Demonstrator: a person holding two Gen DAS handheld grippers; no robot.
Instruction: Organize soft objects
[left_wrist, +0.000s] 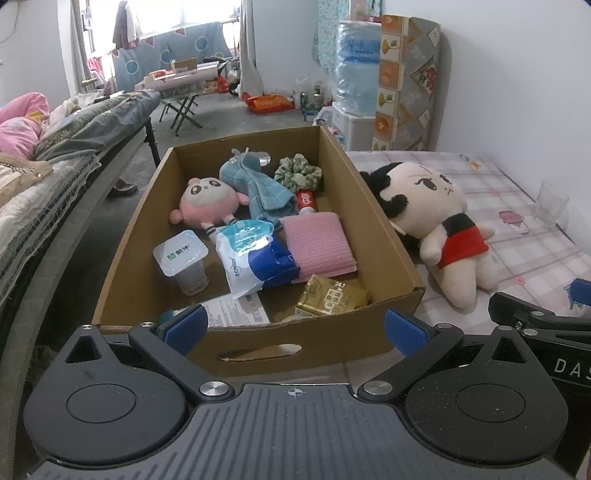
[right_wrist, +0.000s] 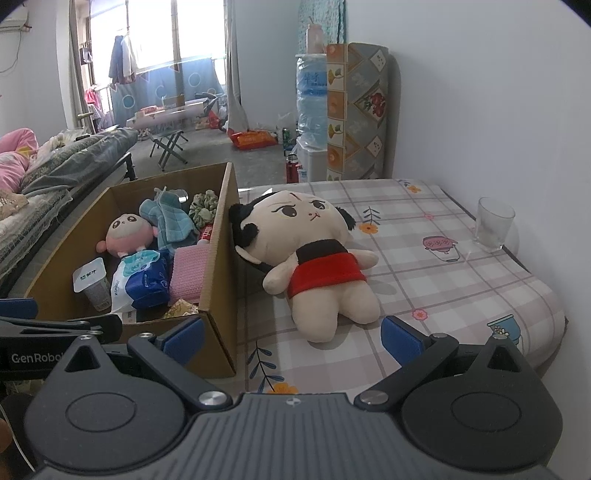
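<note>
One soft object, a large cream plush doll (right_wrist: 317, 266) in a red dress, is seen lying face up on the checked tablecloth (right_wrist: 461, 280), its head touching the outer wall of the cardboard box (right_wrist: 218, 266). Inside the box a pink plush toy (left_wrist: 207, 203), a blue cloth (left_wrist: 258, 184), a green scrunchie (left_wrist: 299, 171) and a pink folded cloth (left_wrist: 319, 243) are mixed with a yogurt cup (left_wrist: 183, 258) and a tissue pack (left_wrist: 255, 254), so the sorting is judged barely begun. The left gripper (left_wrist: 295, 328) is held apart before the box, nothing gripped. The right gripper (right_wrist: 291, 332) is likewise spread, empty, near the doll's feet.
</note>
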